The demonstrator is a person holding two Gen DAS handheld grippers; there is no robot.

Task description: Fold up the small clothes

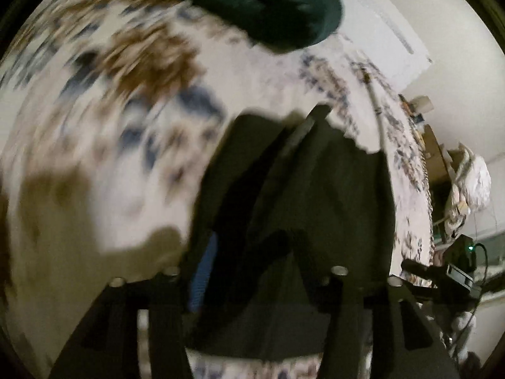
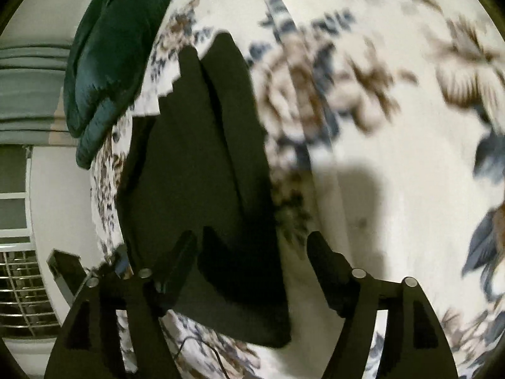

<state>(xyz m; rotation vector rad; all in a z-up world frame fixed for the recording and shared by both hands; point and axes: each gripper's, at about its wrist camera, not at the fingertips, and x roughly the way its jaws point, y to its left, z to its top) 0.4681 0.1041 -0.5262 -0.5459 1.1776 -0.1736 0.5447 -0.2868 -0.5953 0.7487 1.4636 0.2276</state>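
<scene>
The small black folded cloth garment [image 2: 202, 158] lies flat on the floral bedsheet [image 2: 394, 126], near the dark green velvet cushion [image 2: 107, 63]. Right gripper [image 2: 252, 249] gapes, empty, astride its near edge; left gripper's [image 1: 252, 246] spread is lost in blur. Soft, light, limp: best pinched at a corner.

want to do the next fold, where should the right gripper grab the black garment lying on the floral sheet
Probably the near corner of the black garment, where its edge lies flat on the floral sheet. Come from above, sliding one finger under that edge: the right gripper already hangs open over that end.
</scene>
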